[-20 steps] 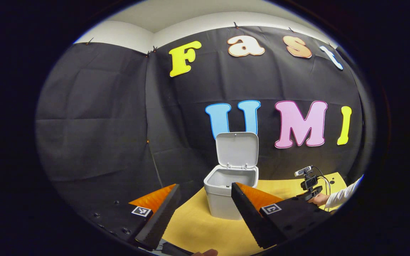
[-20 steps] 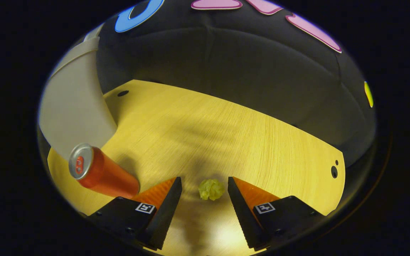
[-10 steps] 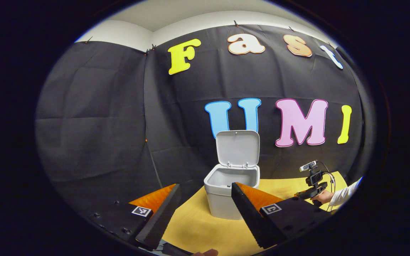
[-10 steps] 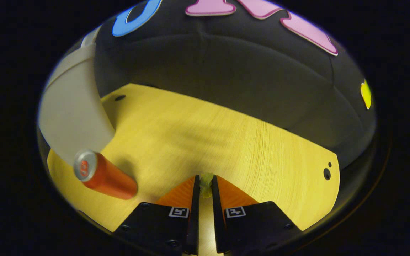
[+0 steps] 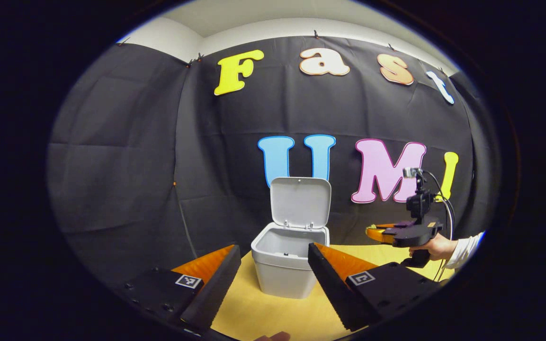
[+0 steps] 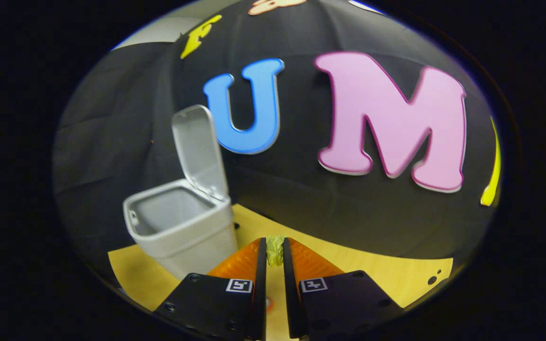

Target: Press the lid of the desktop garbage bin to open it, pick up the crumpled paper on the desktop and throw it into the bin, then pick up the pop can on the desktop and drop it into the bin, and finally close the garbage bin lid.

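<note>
The grey bin [image 5: 286, 267] stands on the yellow table [image 5: 273, 315] with its lid [image 5: 300, 201] raised upright. My left gripper [image 5: 273, 247] is open and empty, a short way in front of the bin. To the bin's right and above the table, a hand [image 5: 436, 247] holds my right gripper [image 5: 378, 233] level with the bin's rim. In the right gripper view, the right gripper [image 6: 273, 240] is shut on the yellow-green crumpled paper [image 6: 275, 251], which pokes out between the tips. The open bin [image 6: 183, 227] sits to its left, with the lid [image 6: 201, 147] up.
The black cloth wall rises close behind the bin. The tabletop [image 6: 377, 272] stretches to the right of the bin and has small holes near its right edge [image 6: 433, 279]. A white sleeve [image 5: 464, 253] comes in from the right.
The right gripper shut on the crumpled paper, lifted it off the table and swung up to face the bin. The pop can left its view. The left gripper shifted only slightly.
</note>
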